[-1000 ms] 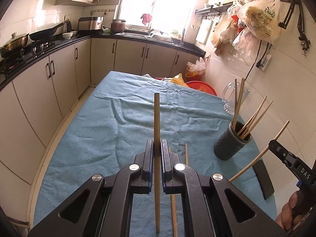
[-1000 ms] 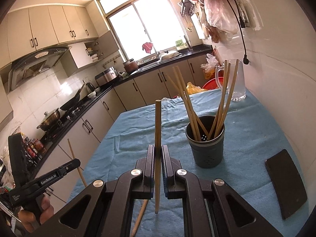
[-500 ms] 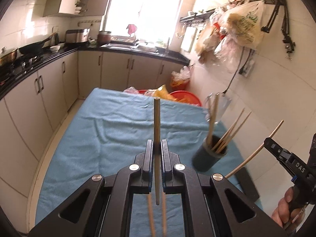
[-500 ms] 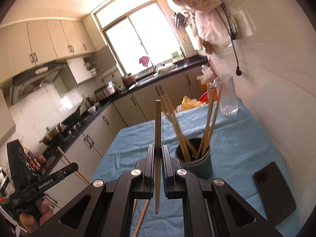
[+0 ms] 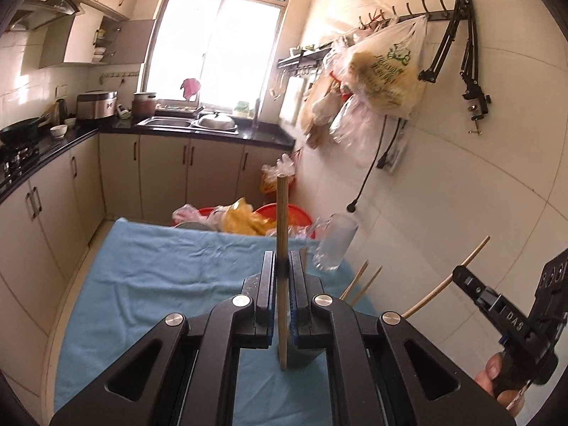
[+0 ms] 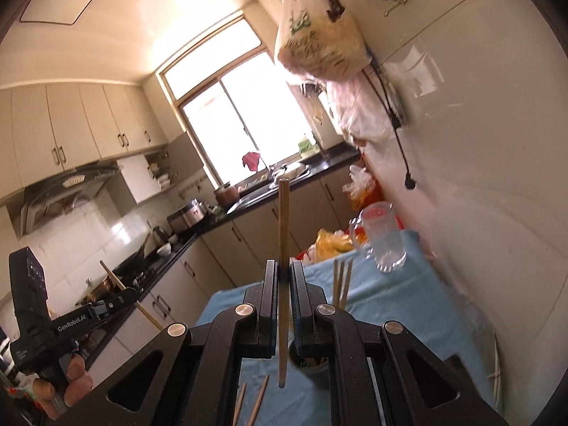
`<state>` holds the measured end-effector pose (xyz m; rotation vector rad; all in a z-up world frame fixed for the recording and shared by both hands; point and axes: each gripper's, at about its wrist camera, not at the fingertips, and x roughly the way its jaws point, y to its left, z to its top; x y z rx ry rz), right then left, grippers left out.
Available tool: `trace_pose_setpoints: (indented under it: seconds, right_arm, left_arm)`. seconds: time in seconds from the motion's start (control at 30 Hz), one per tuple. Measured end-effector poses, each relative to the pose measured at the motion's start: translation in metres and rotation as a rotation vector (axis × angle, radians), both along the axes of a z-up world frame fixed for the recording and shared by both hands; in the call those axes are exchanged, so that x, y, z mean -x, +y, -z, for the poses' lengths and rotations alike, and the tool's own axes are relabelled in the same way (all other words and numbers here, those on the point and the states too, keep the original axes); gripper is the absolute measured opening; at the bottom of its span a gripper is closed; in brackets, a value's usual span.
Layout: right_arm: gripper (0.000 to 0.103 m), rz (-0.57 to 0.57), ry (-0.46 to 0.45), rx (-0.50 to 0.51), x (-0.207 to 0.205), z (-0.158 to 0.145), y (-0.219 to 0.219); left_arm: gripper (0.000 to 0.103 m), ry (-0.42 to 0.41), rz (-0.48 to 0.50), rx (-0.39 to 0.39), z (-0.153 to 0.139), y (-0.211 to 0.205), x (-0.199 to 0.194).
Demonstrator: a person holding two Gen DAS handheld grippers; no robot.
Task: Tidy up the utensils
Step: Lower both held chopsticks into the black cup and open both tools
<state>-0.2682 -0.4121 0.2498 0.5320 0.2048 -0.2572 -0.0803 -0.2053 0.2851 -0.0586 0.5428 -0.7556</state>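
Both grippers have tipped upward and moved in over the holder within the last second: a second ago each camera looked down on the cloth with the dark holder standing clear to the right, and now the left view shows only a dark sliver of the holder (image 5: 301, 353) under its fingers, while the right view shows its rim (image 6: 309, 360) just below its own. The left gripper (image 5: 282, 296) is pressed tight on one chopstick (image 5: 283, 248), held upright, its lower end hanging right over the holder's mouth. The right gripper (image 6: 283, 300) pinches a second chopstick (image 6: 284, 248) the same way, just near-left of the holder. I take this as the drop-in step — both sticks are lined up and close to being let go. The chopsticks already stored (image 6: 341, 280) fan out of the holder on the far right side and are what stands in the way: a lowered stick could knock against them or catch on the rim. Two loose chopsticks (image 6: 252, 404) lie on the blue cloth (image 5: 159, 269) near the right gripper, so there is more to collect. A glass jug (image 6: 381, 239) stands farther off by the right wall, and beyond the table's far end sit red basins with bags — all well apart from the work. A black slab shows faintly at the right edge, too blurred to name.
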Motion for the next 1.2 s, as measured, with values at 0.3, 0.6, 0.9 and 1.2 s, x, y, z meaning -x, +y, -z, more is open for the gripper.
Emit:
trace_pose_setpoints:
  seconds: [0.3,0.6,0.9,1.2]
  right_arm:
    - [0.007,0.050,0.019,0.005,-0.017,0.003,-0.025]
    - [0.007,0.048,0.090,-0.032,-0.049,0.037,-0.041]
    - [0.007,0.016,0.171,-0.056,-0.072,0.069,-0.039]
    - [0.011,-0.011,0.208,-0.097,-0.082,0.087,-0.038]
  left_arm:
    - [0.006,0.043,0.020,0.009,0.013,-0.056,-0.019]
    - [0.006,0.113,0.011,-0.032,0.058,-0.080,-0.042]
    - [0.006,0.159,0.012,-0.077,0.089,-0.085,-0.053]
    - [0.006,0.158,0.010,-0.097,0.097,-0.083,-0.055]
